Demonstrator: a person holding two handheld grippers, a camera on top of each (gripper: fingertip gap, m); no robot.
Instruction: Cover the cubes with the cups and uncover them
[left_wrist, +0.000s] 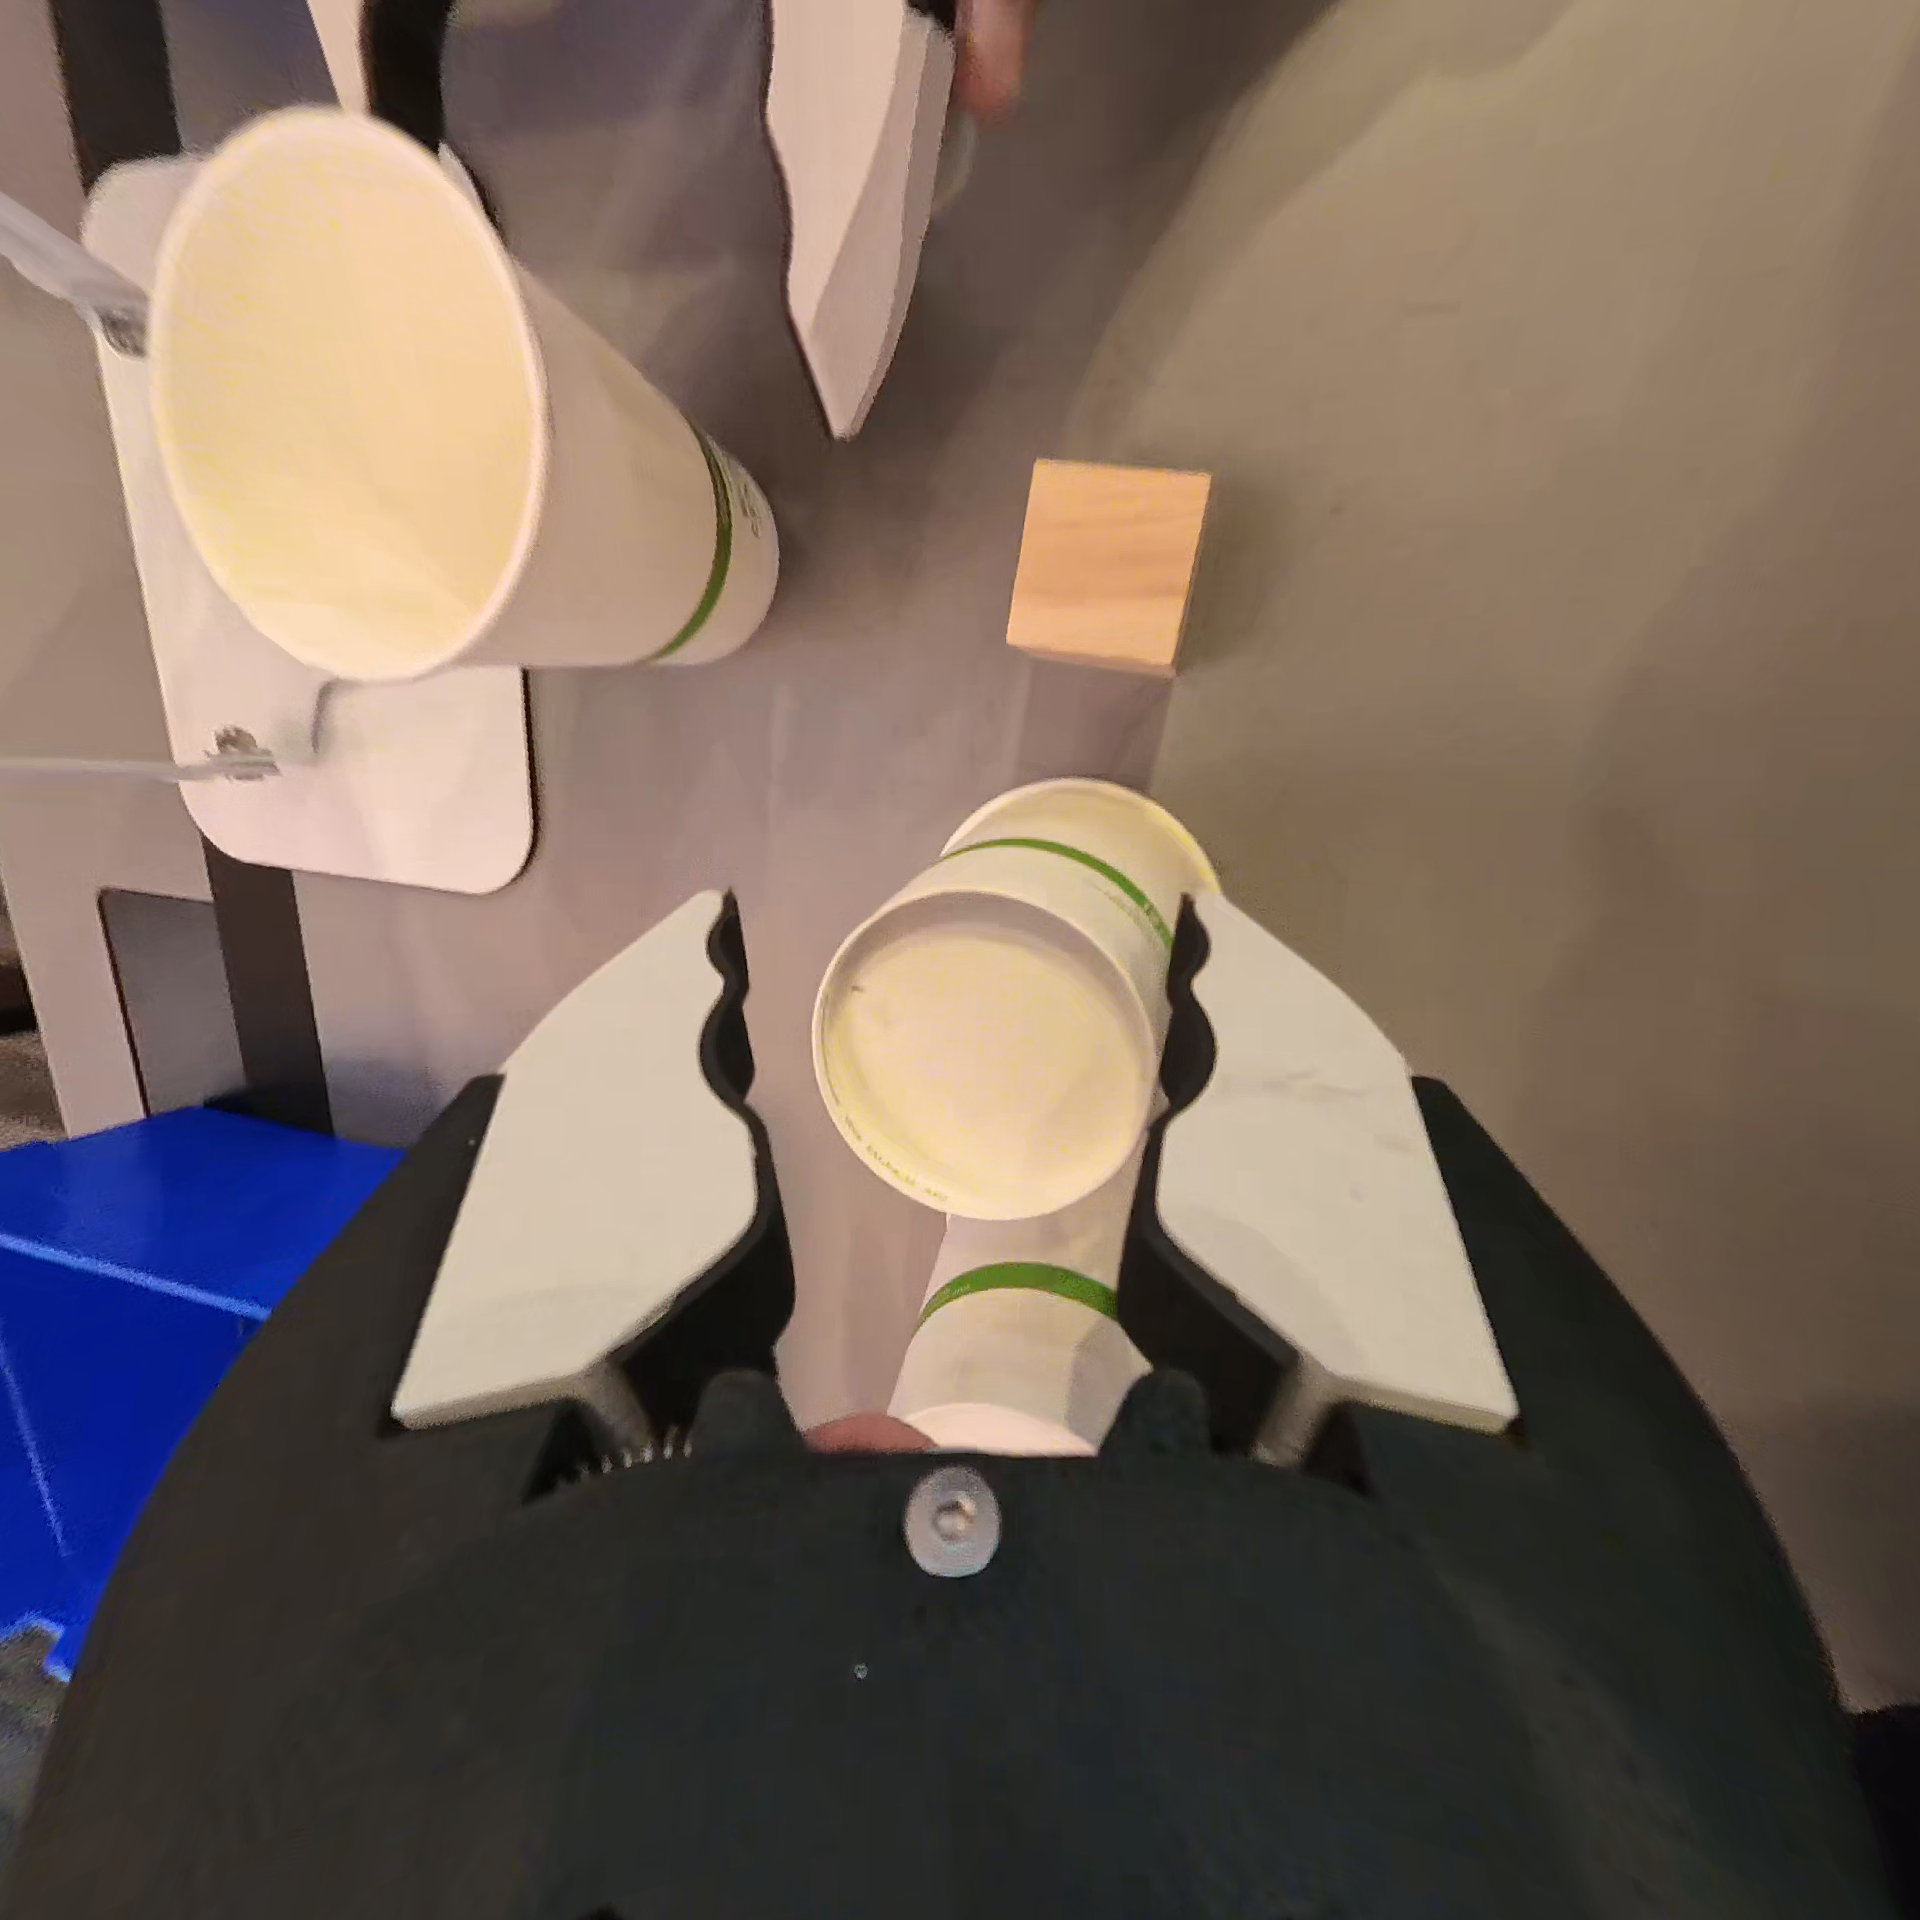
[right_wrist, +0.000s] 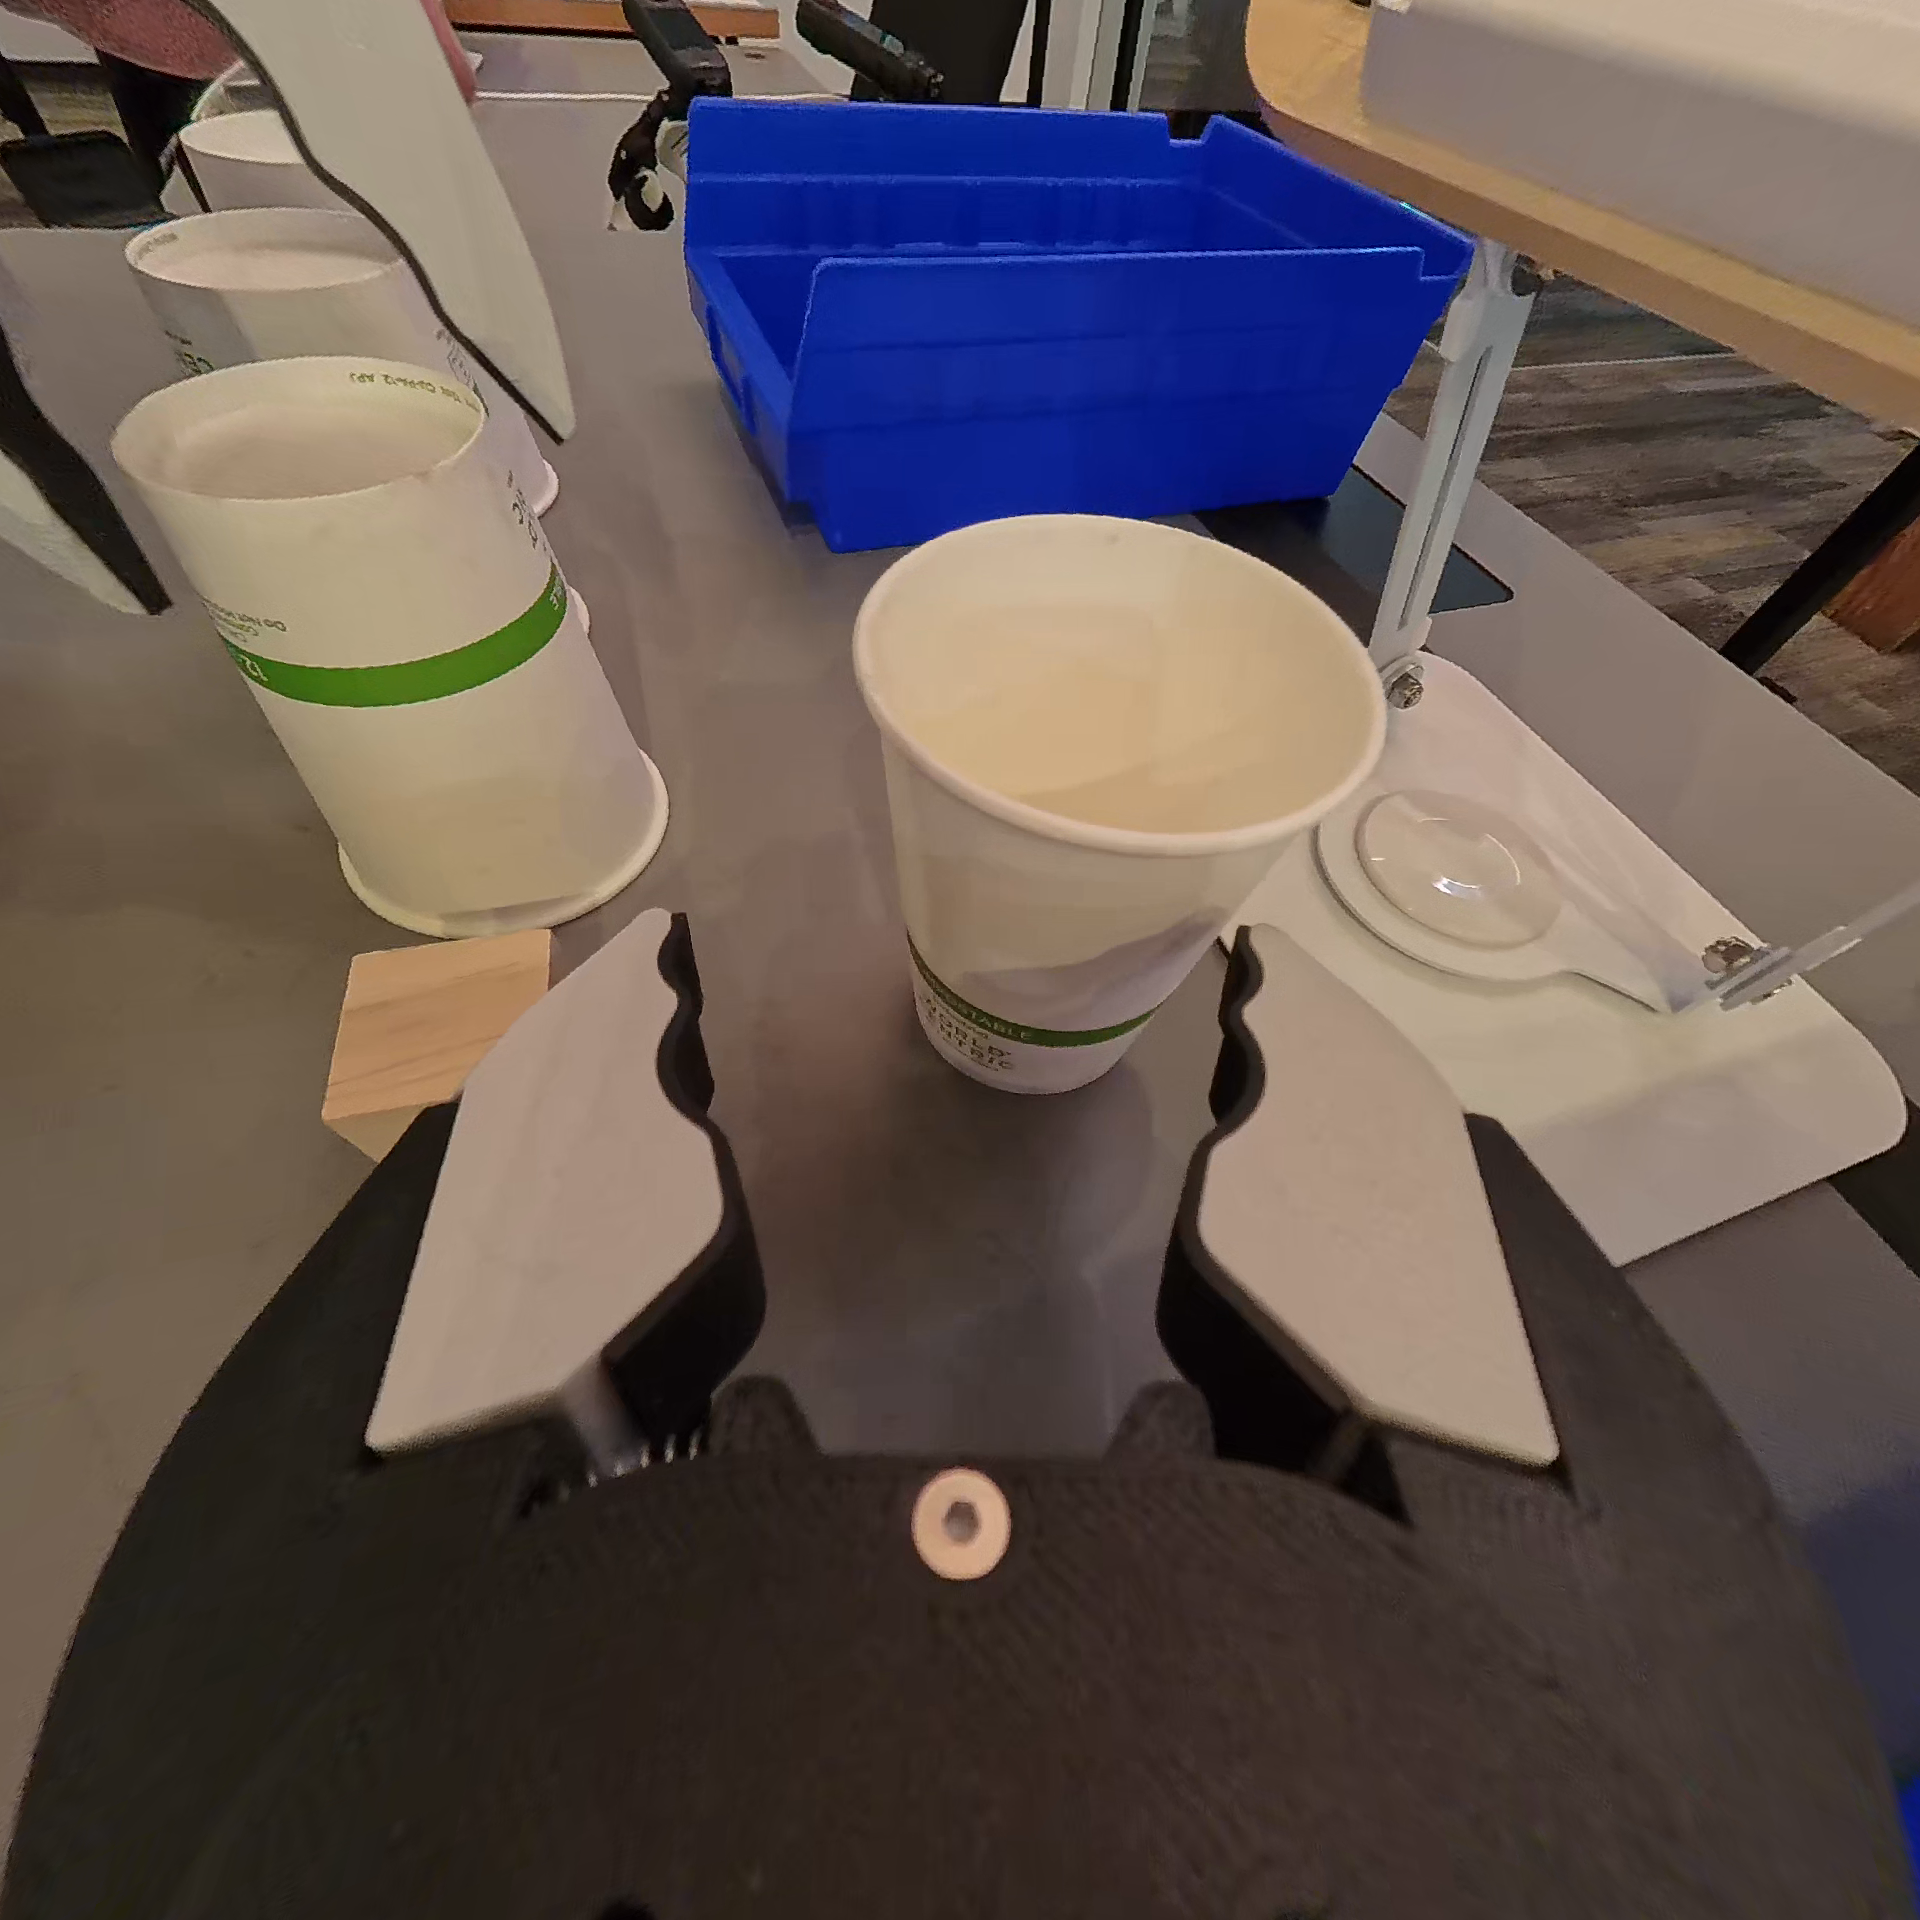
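In the left wrist view I look down on an upside-down white paper cup (left_wrist: 987, 1070) with a green band. My left gripper (left_wrist: 956, 904) is open around its base, and the right pad is at the cup's side. A second upside-down cup (left_wrist: 1018, 1340) stands just behind it. A bare wooden cube (left_wrist: 1112, 566) lies ahead. In the right wrist view an upright cup (right_wrist: 1112, 790) stands just ahead of my open, empty right gripper (right_wrist: 956, 945). The cube (right_wrist: 416, 1023) is to the left, beside an upside-down cup (right_wrist: 384, 644). What the upside-down cups cover is hidden.
A blue bin (right_wrist: 1039, 312) stands behind the upright cup. A white stand base (right_wrist: 1558, 987) with a clear dome lies to the right of the cup. More upside-down cups (right_wrist: 260, 291) stand at the far left. A wooden tabletop (right_wrist: 1558, 208) overhangs at the top right.
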